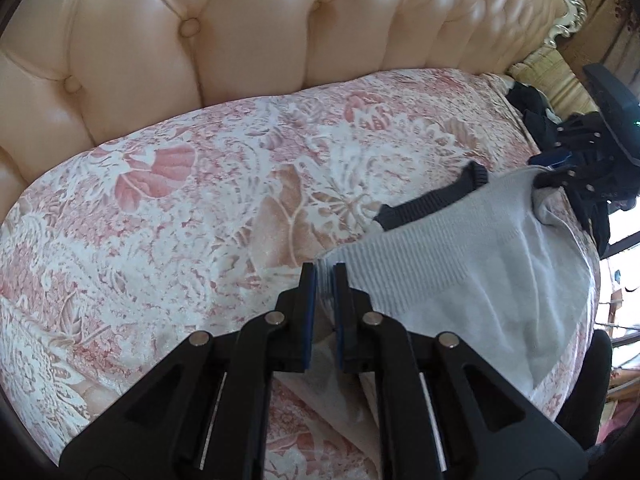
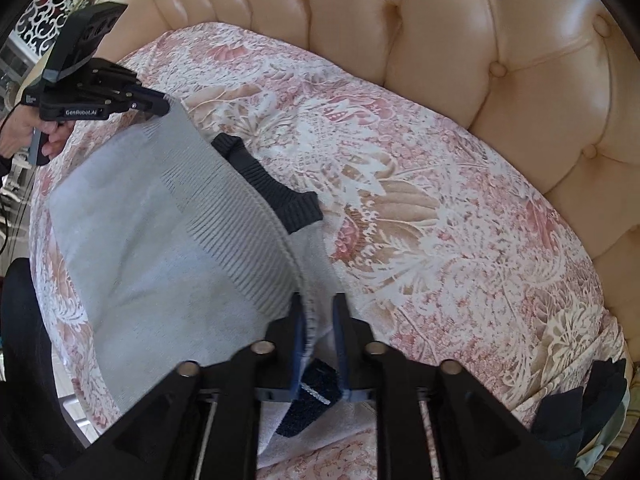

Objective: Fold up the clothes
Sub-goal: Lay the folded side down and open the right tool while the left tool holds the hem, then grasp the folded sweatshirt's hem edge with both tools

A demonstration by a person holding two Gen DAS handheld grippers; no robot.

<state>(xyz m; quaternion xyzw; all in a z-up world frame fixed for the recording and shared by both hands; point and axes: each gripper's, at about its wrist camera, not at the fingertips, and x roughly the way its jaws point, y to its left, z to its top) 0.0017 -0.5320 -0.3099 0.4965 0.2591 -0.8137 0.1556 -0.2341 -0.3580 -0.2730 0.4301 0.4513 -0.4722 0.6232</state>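
Observation:
A light grey knit sweater (image 1: 460,264) (image 2: 160,240) with a dark ribbed band (image 1: 436,196) (image 2: 272,188) lies spread on the floral cover (image 1: 200,200). My left gripper (image 1: 326,276) points down at one corner of its ribbed hem, and the fabric fills the narrow gap between the pads. In the right wrist view the left gripper (image 2: 160,106) sits at the sweater's far left corner. My right gripper (image 2: 320,304) stands over the other corner; the knit edge lies against one pad, with a gap to the other. In the left wrist view the right gripper (image 1: 548,172) is at the far right.
A cream tufted leather backrest (image 1: 240,20) (image 2: 480,60) curves behind the floral cover (image 2: 440,200). Dark clothes (image 1: 528,104) (image 2: 580,412) are heaped at the cover's right end. A person's hand (image 2: 16,132) grips the left gripper's handle.

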